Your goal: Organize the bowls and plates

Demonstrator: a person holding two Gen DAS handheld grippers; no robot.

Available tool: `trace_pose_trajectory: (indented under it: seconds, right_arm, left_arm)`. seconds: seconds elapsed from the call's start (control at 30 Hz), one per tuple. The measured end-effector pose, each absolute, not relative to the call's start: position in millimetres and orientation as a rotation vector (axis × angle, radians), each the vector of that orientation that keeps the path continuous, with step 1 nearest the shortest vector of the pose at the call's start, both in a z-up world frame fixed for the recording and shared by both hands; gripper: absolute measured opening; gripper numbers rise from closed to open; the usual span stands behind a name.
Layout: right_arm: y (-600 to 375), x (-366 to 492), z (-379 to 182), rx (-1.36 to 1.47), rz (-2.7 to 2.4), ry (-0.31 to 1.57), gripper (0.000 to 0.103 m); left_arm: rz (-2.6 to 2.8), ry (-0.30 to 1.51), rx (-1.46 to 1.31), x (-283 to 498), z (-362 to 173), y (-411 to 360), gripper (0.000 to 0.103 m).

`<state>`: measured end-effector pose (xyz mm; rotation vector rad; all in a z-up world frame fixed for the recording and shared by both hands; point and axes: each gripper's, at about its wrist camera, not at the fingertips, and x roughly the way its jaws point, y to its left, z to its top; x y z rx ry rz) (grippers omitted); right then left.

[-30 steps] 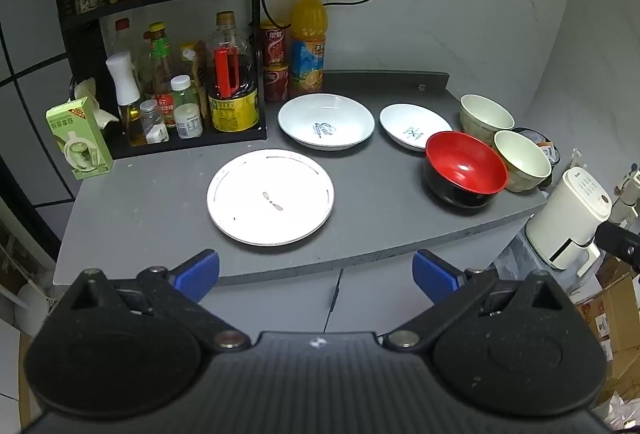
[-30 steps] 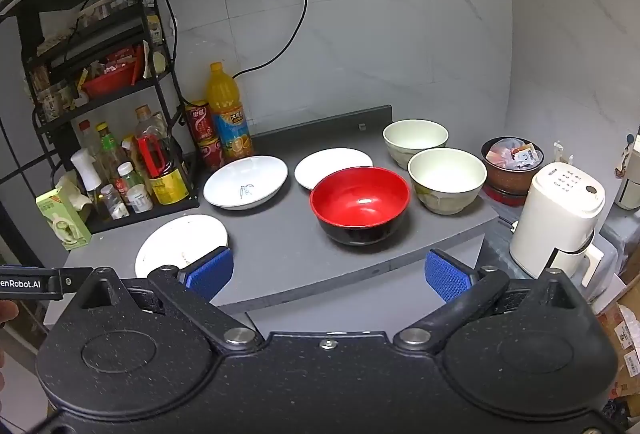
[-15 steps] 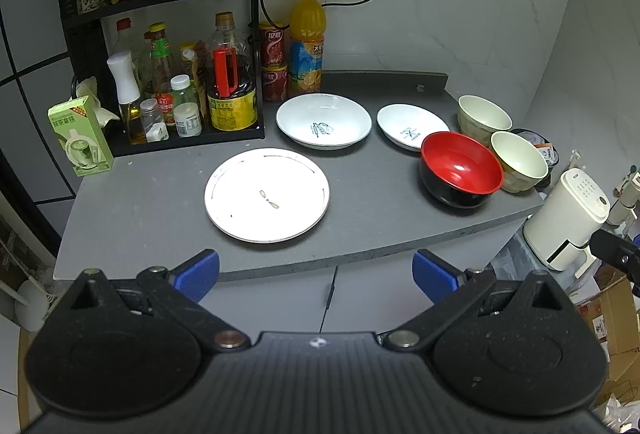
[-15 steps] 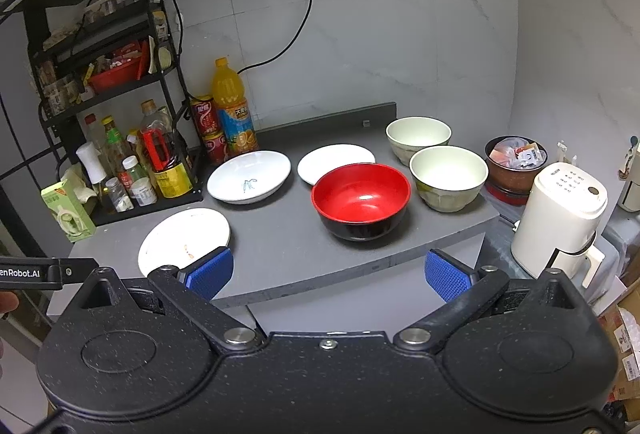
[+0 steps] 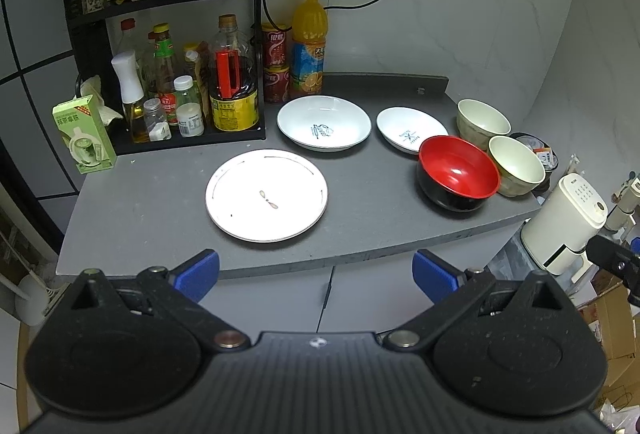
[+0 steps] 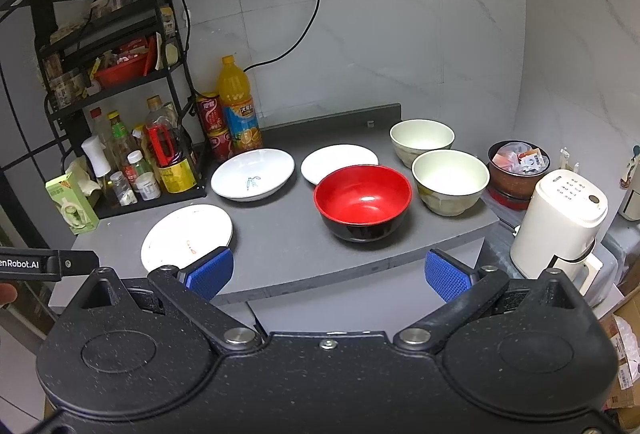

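**Inspector A:** On the left wrist view, the left gripper (image 5: 316, 268) hangs off the front edge of the desk (image 5: 152, 201), jaws spread wide, nothing between them. Nearest it, toward the front of the desk, lies the flat white plate (image 5: 267, 195). Behind it, near the back edge, sit a deep white dish (image 5: 324, 121) and a smaller white dish (image 5: 408, 129). Toward the right edge stand a red bowl (image 5: 458, 173) and two cream bowls (image 5: 516, 165).

**Inspector B:** Handling?

**Inspector A:** I judge the plates ceramic: stiff, glazed, slippery, liable to chip. The flat plate lies low, so its rim is the only purchase. I would pinch across the rim nearest the front edge.

**Inspector B:** And the right wrist view?

**Inspector A:** The right gripper (image 6: 328, 276) is likewise wide apart and empty, short of the front edge. The red bowl (image 6: 363, 199) sits straight ahead, a cream bowl (image 6: 450, 179) just beside it, the other (image 6: 422, 135) behind.

**Inspector B:** Grip point?

**Inspector A:** The wall at the rim, one finger inside and one outside. The red bowl looks lacquered or plastic, probably light and slick. The cream pair appear matched and should nest.
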<state>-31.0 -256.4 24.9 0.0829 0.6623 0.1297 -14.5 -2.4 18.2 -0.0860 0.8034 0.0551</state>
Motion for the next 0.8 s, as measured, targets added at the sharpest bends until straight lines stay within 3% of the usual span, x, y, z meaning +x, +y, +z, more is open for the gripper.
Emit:
trace_pose_trajectory:
  seconds: [0.8]
  right_arm:
    - [-268.4,-28.0,28.5,0.09,0.106,0.667,0.103]
  left_arm:
    - [0.042,0.831,-0.097,-5.8,21.4,-14.1,0.102]
